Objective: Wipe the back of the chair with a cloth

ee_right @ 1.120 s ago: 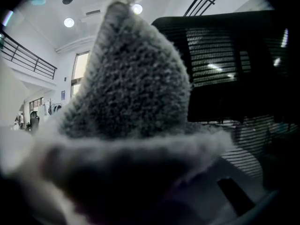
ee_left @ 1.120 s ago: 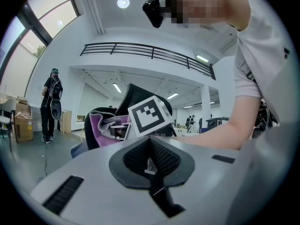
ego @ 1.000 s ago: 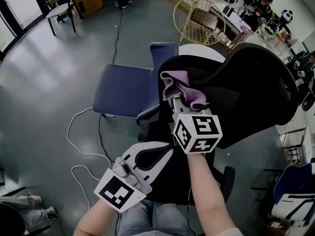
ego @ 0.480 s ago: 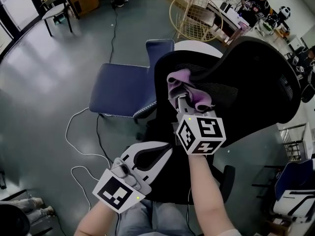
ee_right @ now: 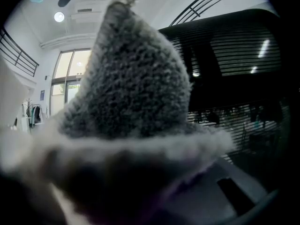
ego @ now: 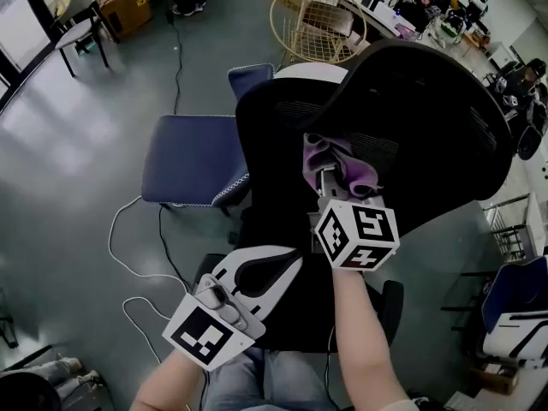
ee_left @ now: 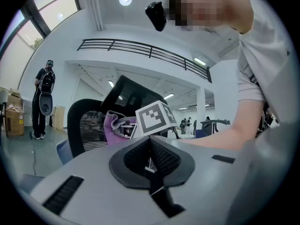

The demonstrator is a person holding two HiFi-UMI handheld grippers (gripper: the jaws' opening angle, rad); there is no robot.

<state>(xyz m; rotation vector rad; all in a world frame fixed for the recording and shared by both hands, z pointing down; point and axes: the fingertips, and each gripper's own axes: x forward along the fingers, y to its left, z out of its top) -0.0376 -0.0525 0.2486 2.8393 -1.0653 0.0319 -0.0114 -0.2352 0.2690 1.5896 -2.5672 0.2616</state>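
Right claw (ego: 330, 175) pinches crumpled purple cloth (ego: 344, 159) on black mesh chair back (ego: 428, 118).
Cloth slid inward from its rim; left claw (ee_left: 150, 149) pressed together.

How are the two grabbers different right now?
The right gripper is shut on the purple cloth against the black chair back; the left gripper is shut on nothing. The right one reaches farther forward; the left sits nearer the person. Both carry marker cubes.

No readable text, labels, numbers or signs.
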